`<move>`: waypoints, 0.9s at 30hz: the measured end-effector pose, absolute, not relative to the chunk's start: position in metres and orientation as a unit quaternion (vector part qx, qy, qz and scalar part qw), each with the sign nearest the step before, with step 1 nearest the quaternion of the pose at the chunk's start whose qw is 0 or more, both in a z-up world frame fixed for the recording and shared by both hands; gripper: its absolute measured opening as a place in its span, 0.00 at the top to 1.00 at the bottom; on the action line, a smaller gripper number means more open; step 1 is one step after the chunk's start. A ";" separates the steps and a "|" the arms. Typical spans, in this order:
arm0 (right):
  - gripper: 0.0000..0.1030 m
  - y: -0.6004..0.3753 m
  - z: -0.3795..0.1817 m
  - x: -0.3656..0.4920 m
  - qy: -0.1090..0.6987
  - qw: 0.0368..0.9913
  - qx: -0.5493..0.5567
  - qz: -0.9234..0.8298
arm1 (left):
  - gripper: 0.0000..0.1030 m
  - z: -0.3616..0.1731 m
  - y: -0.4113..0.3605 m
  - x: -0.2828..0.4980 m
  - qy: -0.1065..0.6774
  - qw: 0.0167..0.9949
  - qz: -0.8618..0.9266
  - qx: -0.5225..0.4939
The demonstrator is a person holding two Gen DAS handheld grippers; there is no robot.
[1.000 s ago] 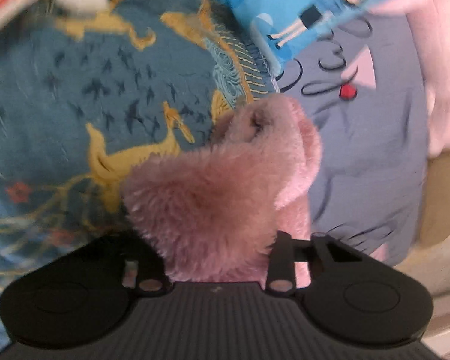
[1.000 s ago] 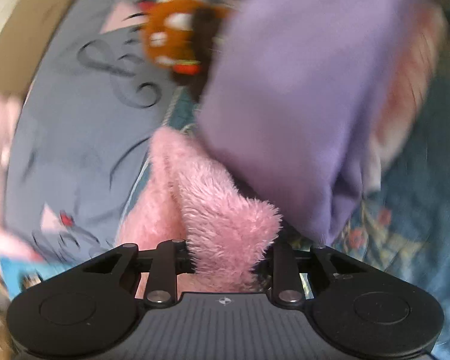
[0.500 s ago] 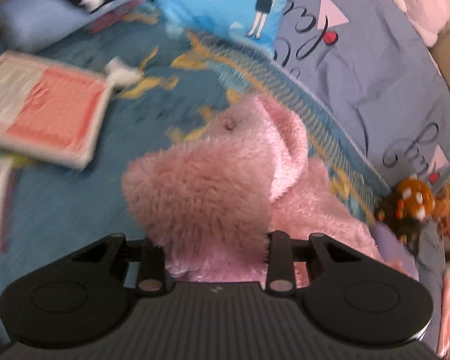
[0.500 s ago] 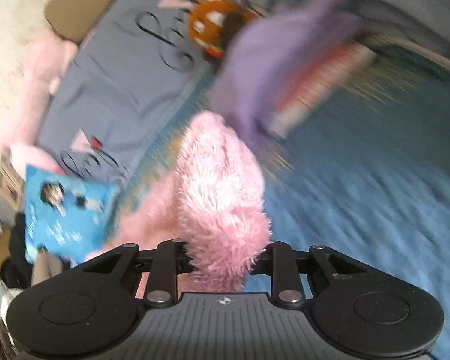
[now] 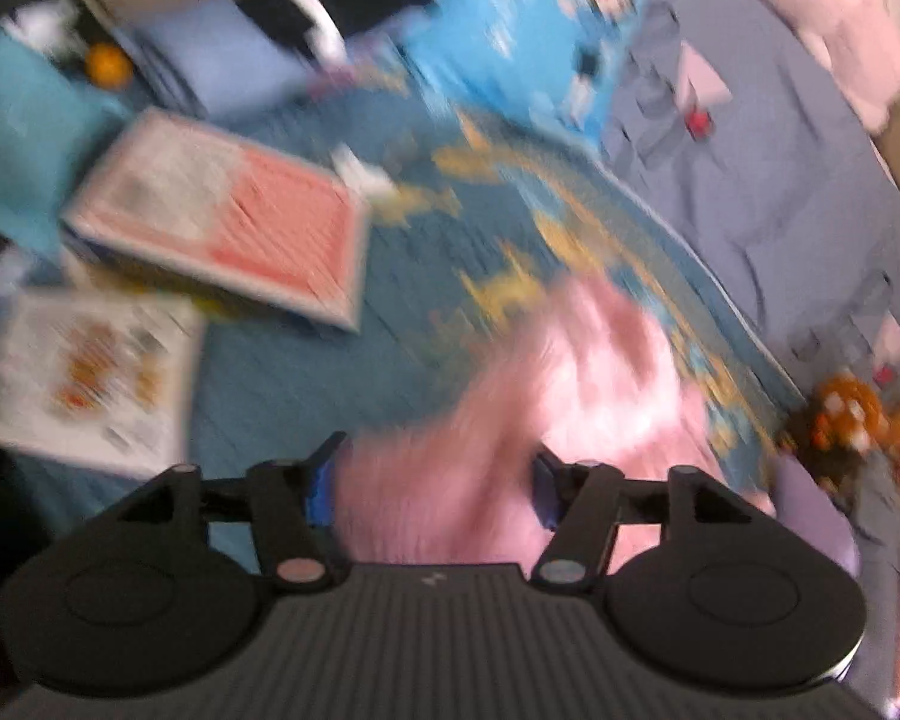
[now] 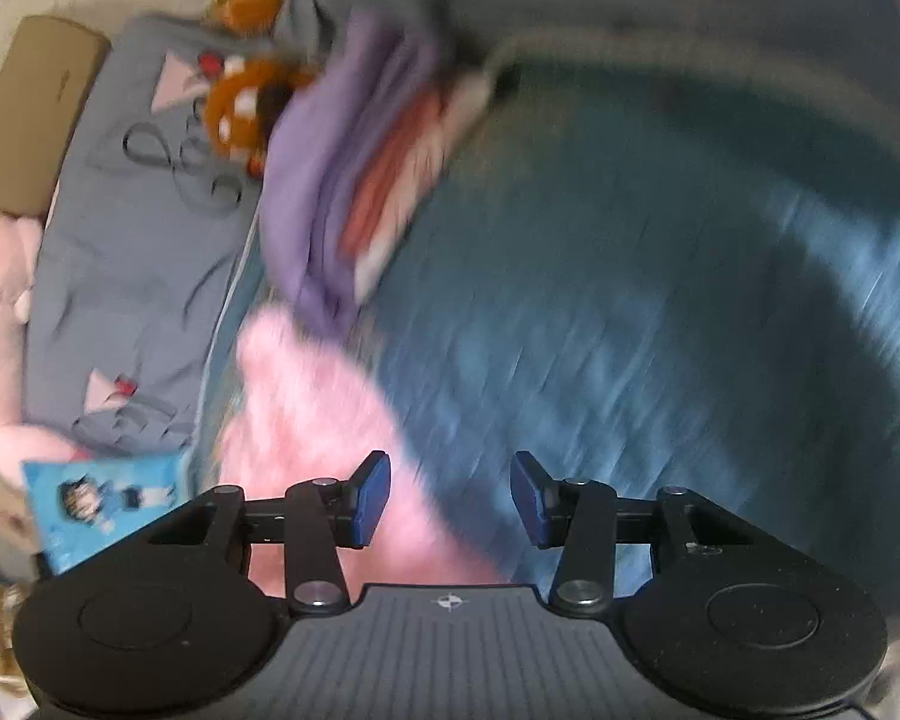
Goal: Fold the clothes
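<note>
Blue patterned bedspread (image 6: 660, 312) — pink fluffy garment (image 6: 306, 408), grey sheet (image 6: 132, 276) beside

The fluffy garment (image 6: 306, 420) lies on the bedspread (image 6: 630, 300) (beside the folded pile (image 6: 330, 192)).

I see a bed covered by a blue quilt (image 5: 306, 372) with yellow patterning, and beside it a grey-blue sheet (image 5: 798, 192) printed with dark script and pink triangles. On the quilt lie a fluffy pink garment (image 5: 600, 396), a red-and-white box (image 5: 228, 216), a white printed booklet (image 5: 84, 372) near it, and a bright blue cartoon cushion (image 5: 528, 18). From my right view a folded purple garment (image 6: 318, 192) lies at the quilt's far edge, with an orange plush toy (image 6: 240, 108) on the sheet. Everything is blurred.
</note>
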State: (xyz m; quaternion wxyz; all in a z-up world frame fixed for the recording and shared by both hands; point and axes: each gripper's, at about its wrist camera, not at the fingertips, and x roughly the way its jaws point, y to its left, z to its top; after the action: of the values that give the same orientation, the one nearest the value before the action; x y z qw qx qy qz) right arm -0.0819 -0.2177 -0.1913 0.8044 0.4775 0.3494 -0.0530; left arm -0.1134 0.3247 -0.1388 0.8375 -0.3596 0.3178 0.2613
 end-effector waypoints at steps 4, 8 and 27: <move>0.55 -0.216 -0.162 -0.072 0.316 0.856 0.409 -0.015 | 0.36 -0.111 0.350 -0.131 0.276 0.850 0.292 -0.341; 0.50 -0.171 -0.137 -0.043 0.297 0.902 0.305 0.068 | 0.27 -0.090 0.341 -0.116 0.294 0.885 0.174 -0.316; 0.31 -0.073 -0.184 0.080 0.359 0.926 0.023 0.114 | 0.00 -0.173 0.264 0.071 0.475 0.871 0.118 -0.047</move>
State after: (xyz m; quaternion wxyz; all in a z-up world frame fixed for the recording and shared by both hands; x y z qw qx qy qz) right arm 0.0798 -0.0728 -0.1842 0.9260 0.0232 0.3592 0.1138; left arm 0.0712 0.2642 -0.1725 0.8709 -0.0473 0.4748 0.1177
